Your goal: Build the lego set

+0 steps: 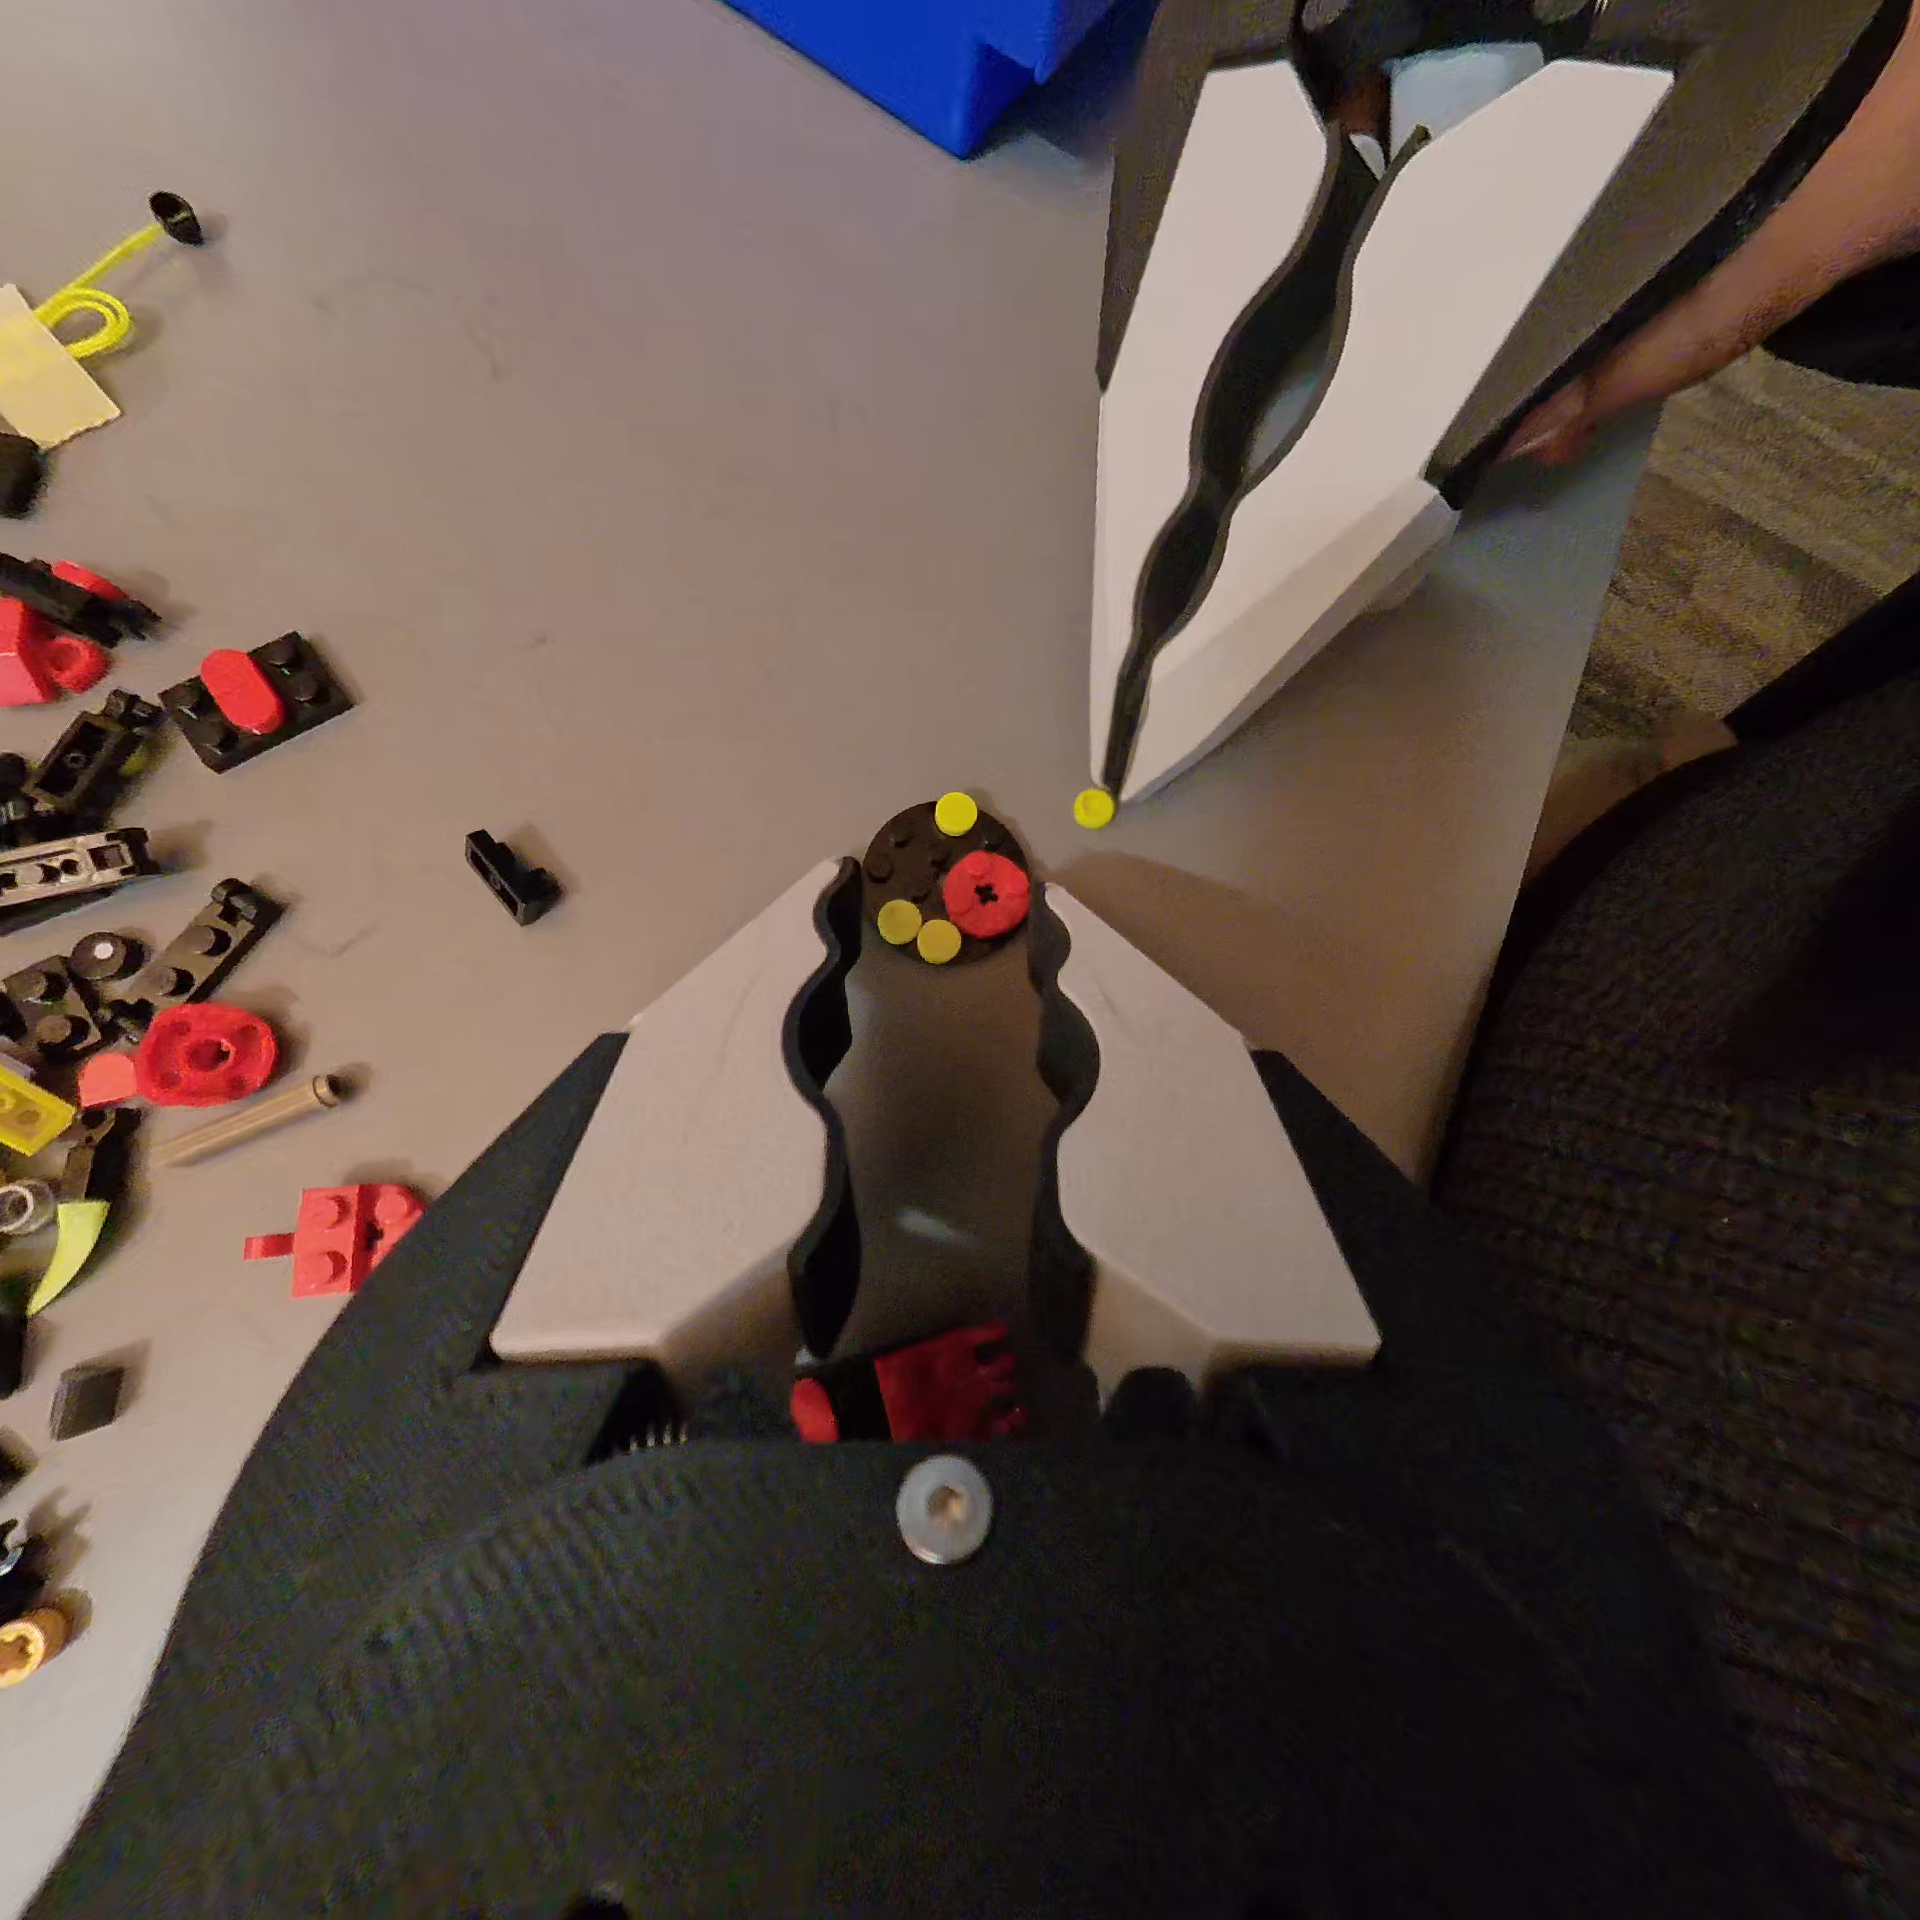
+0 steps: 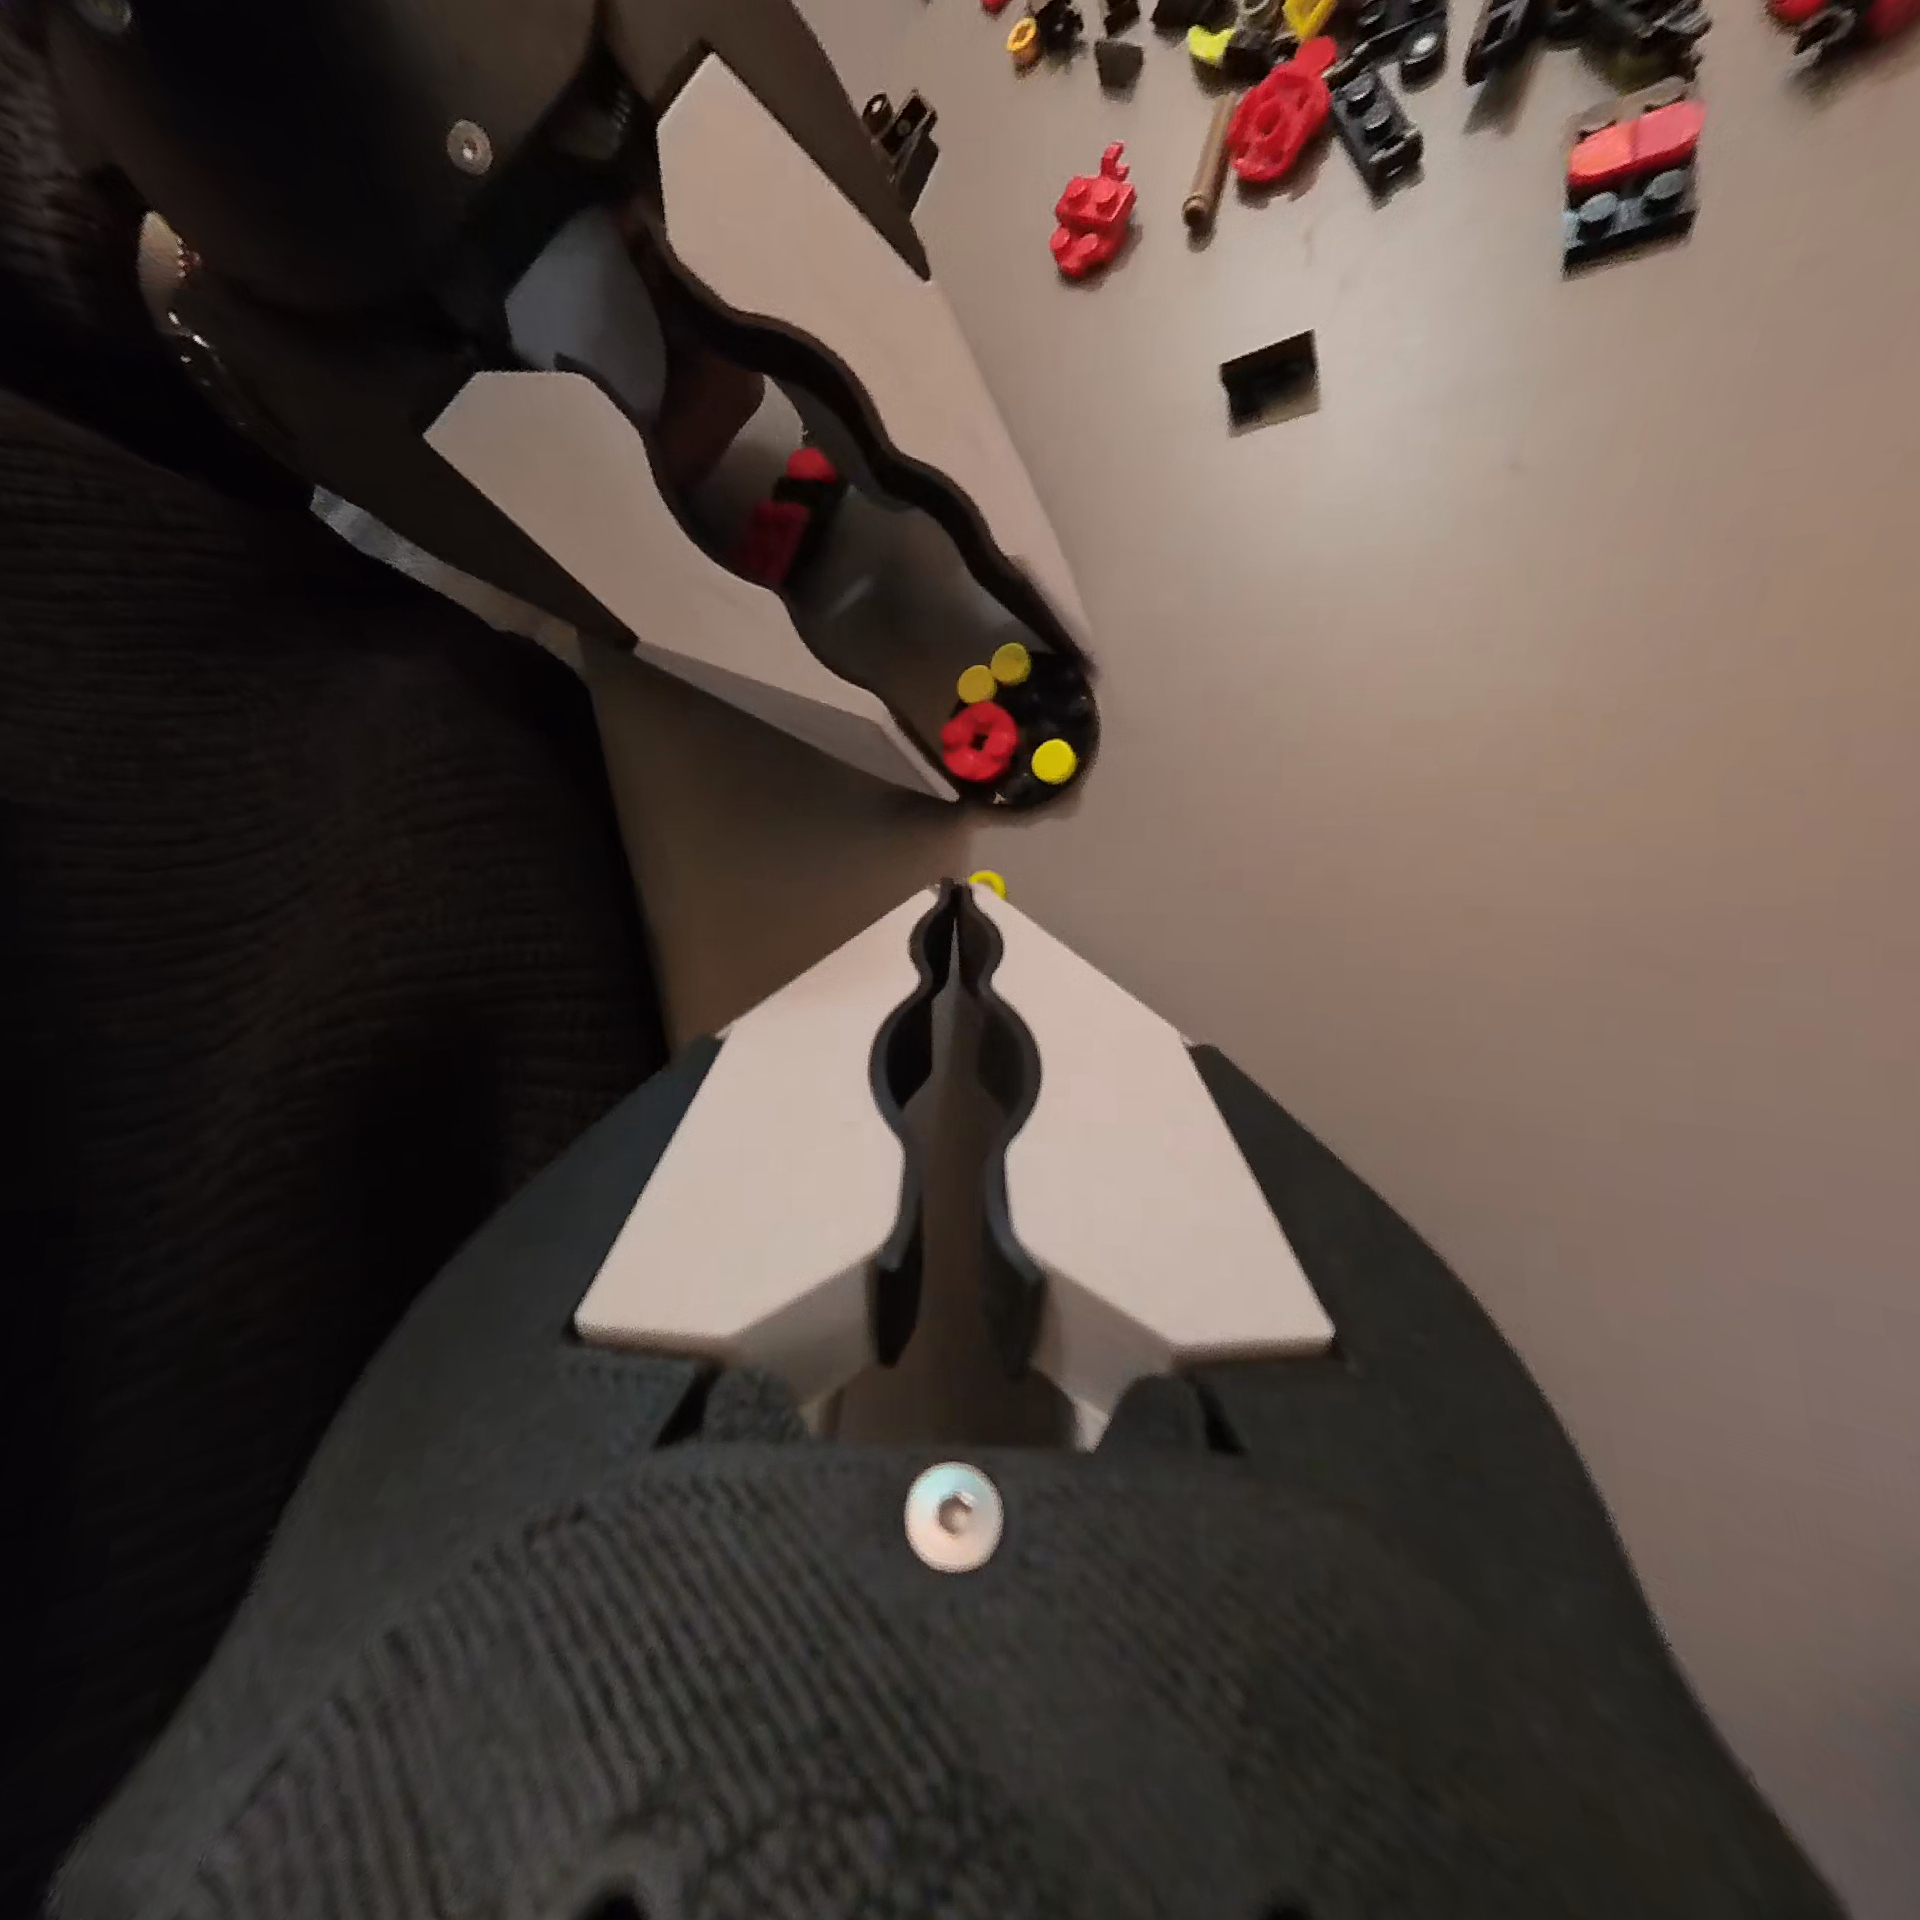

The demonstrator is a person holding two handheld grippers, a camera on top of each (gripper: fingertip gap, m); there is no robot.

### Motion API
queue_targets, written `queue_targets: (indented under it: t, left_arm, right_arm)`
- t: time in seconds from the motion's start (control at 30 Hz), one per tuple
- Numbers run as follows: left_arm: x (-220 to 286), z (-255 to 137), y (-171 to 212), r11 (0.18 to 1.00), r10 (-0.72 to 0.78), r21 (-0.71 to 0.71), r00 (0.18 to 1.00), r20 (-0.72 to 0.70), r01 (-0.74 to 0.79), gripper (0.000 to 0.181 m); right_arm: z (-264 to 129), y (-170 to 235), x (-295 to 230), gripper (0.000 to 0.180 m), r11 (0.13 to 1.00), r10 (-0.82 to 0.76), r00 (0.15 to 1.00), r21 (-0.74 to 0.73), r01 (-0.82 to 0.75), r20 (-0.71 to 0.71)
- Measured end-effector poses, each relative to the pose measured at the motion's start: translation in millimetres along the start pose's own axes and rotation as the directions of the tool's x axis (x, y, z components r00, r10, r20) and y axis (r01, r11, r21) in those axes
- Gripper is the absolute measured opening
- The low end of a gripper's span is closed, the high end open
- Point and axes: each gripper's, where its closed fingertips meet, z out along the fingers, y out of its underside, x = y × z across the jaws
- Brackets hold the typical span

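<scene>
Black and round, the studded plate [image 1: 940, 883] sits clamped between the tips of the left gripper [image 1: 943, 894], just above the grey table [image 1: 623, 468] near its edge. On the plate's top are three small yellow round tiles [image 1: 955, 812] and one red round piece [image 1: 985, 894] with a cross-shaped hole. The right gripper [image 1: 1110, 792] comes in from the far side with its tips pressed together on a fourth yellow round tile [image 1: 1093, 807], which hangs just beside the plate without touching it. In the right wrist view the same tile [image 2: 987, 884] only peeks out past the closed tips of the right gripper [image 2: 954, 896], and the plate [image 2: 1049, 717] shows beyond it in the left gripper [image 2: 1023, 727]. Farther back between the left gripper's fingers [image 1: 717, 1122] a red and black piece [image 1: 904, 1382] lies on the table below them. Loose parts are scattered well apart to the left: a black plate with a red oval tile [image 1: 255, 698], a small black bracket [image 1: 511, 876], a red rounded plate [image 1: 206, 1055], a tan pin [image 1: 249, 1117] and a red clip plate [image 1: 343, 1236]. A blue box [image 1: 935, 62] stands at the far edge.
</scene>
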Motion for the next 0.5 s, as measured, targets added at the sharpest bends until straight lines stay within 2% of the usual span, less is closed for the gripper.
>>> queue_targets:
  t: [0.03, 0.33, 0.5]
  left_arm:
    - [-0.2, -0.2, 0.1, 1.000, -0.001, 0.000, 1.000, 0.000, 0.001, 0.029]
    - [-0.7, -0.7, 0.5, 1.000, -0.003, -0.002, 1.000, 0.000, 0.003, 0.029]
    - [-0.6, -0.7, 0.5, 1.000, -0.004, -0.001, 1.000, 0.000, 0.004, 0.029]
  right_arm:
    - [0.6, 0.7, -0.3, 0.000, 1.000, -0.008, 1.000, -0.006, 0.008, -0.003]
    - [-5.7, -3.2, 8.1, 0.001, 0.999, -0.034, 0.997, 0.012, 0.035, -0.063]
    - [2.9, -4.7, 3.3, 0.010, 0.995, -0.095, 0.992, -0.006, 0.095, -0.087]
